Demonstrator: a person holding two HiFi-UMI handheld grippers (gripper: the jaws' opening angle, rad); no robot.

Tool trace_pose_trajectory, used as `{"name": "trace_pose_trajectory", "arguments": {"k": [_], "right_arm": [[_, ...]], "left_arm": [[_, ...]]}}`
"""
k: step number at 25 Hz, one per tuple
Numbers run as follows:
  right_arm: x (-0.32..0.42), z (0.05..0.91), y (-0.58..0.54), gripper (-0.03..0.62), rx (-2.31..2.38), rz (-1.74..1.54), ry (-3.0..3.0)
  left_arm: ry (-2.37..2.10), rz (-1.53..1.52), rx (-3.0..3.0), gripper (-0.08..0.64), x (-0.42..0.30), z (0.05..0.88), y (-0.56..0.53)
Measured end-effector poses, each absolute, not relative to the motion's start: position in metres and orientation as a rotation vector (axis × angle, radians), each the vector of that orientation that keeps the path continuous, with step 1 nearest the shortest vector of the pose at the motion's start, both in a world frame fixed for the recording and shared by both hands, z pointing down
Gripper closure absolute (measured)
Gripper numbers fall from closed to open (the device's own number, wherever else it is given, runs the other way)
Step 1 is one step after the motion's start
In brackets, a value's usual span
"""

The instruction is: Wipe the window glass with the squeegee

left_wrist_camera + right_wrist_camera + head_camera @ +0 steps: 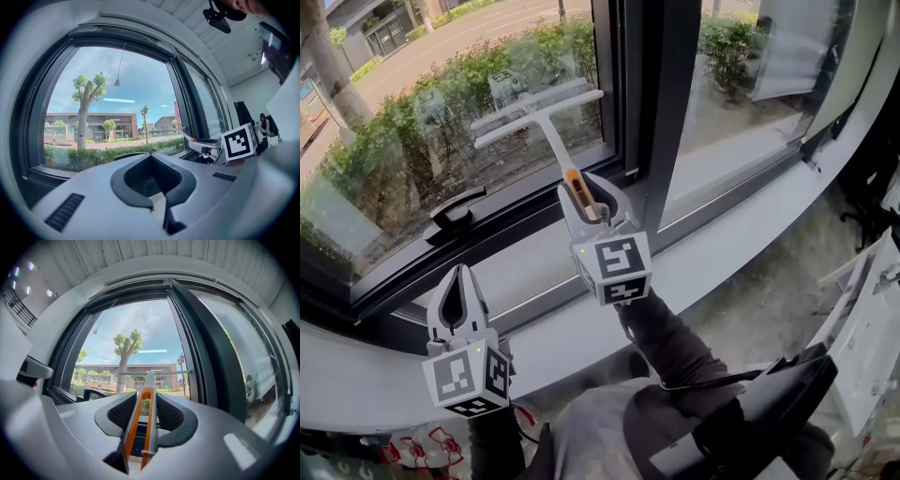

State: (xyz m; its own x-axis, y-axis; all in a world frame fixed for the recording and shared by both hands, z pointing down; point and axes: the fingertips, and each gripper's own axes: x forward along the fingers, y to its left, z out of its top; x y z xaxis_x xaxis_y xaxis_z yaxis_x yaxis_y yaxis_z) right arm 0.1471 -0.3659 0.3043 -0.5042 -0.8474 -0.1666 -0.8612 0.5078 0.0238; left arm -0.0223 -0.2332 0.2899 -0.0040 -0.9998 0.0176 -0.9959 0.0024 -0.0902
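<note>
The right tool (592, 199) is clamped on the orange-striped handle of the squeegee (546, 118), whose blade sits ahead of it at the lower window glass (403, 141); it looks light and stiff, best held low on that handle. Just right of the blade stands the dark frame post (654, 103), left and nearer a black latch (455, 212) could snag a stroke, and the left tool (459, 281), jaws together and empty, hangs behind-left.

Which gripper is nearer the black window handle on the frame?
Left. The left gripper sits just below the window handle, empty; the right gripper, holding the squeegee, is off to its right.
</note>
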Motion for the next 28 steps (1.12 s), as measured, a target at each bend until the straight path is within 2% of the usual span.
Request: {"name": "trace_pose_trajectory", "arguments": {"k": [28], "right_arm": [[0.147,0.363,-0.361,0.462,-1.511,0.053,2.677]], "left_arm": [[2.170,-0.181,-2.216,0.561,-0.014,0.302,-0.238]]}}
